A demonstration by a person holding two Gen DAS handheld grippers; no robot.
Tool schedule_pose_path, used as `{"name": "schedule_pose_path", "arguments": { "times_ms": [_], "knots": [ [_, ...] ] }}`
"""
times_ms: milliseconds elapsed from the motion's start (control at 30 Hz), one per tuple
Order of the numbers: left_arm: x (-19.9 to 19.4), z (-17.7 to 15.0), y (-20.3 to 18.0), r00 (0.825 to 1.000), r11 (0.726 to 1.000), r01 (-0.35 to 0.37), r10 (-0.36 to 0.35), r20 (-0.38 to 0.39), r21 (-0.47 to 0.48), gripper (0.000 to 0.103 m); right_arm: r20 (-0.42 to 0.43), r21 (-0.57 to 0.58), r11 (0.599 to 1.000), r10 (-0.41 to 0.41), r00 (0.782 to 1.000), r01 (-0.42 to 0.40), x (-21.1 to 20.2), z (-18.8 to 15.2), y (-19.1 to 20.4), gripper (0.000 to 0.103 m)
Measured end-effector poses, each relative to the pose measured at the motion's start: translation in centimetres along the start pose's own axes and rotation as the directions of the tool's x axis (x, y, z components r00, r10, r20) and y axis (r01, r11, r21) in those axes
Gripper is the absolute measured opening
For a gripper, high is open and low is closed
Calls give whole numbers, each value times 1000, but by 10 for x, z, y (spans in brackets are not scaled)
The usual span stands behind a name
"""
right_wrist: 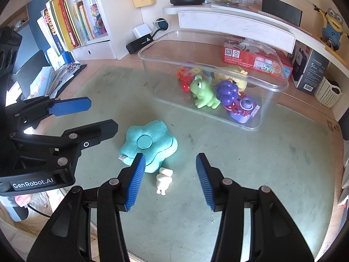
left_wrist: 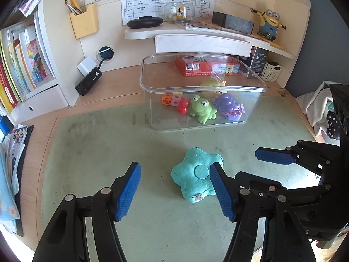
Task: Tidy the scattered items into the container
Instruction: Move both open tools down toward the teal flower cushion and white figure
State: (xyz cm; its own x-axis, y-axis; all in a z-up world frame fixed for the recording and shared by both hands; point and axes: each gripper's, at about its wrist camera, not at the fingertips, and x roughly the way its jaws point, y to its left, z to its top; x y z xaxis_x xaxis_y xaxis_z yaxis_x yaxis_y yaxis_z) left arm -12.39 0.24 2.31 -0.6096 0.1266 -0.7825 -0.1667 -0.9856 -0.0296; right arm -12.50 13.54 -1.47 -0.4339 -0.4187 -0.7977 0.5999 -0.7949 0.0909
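A teal star-shaped plush [left_wrist: 194, 176] [right_wrist: 148, 142] lies on the green desk mat [left_wrist: 98, 152], in front of the clear plastic container [left_wrist: 145, 100] [right_wrist: 152, 65]. A small white figure [right_wrist: 164, 181] lies on the mat just beside the plush. Inside the container are a green frog [left_wrist: 201, 109], a purple grape toy [left_wrist: 226, 103], a purple toy camera [right_wrist: 245, 107] and several small blocks. My left gripper [left_wrist: 174, 188] [right_wrist: 96, 115] is open, its right finger just before the plush's edge. My right gripper [right_wrist: 170, 180] [left_wrist: 260, 167] is open over the white figure, pads apart from it.
A red box [left_wrist: 207, 65] and a white basket [left_wrist: 270, 71] stand behind the container. Books [left_wrist: 24, 65] fill the shelf at left, with a black power strip [left_wrist: 88, 81] near it. Papers [left_wrist: 13, 152] lie at the mat's left edge; cloth [left_wrist: 318, 109] is at right.
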Motion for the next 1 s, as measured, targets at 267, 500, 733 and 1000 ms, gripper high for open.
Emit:
{"name": "schedule_pose_path", "arguments": {
  "times_ms": [267,500,733,1000],
  "knots": [
    [8,-6,20,1000,999,-4,3,-22,-39,62,-30,2,1000,27,999,-27,24,6,11,50],
    [11,-8,42,1000,995,1,-3,-19,-102,62,-16,57,996,69,997,-68,39,11,12,64],
    [18,-9,55,999,991,12,-17,-35,-135,62,-40,15,998,54,998,-53,55,19,21,67],
    [30,-12,60,997,989,24,-33,-62,-149,62,-47,-121,992,-45,998,39,72,21,45,74]
  ]
}}
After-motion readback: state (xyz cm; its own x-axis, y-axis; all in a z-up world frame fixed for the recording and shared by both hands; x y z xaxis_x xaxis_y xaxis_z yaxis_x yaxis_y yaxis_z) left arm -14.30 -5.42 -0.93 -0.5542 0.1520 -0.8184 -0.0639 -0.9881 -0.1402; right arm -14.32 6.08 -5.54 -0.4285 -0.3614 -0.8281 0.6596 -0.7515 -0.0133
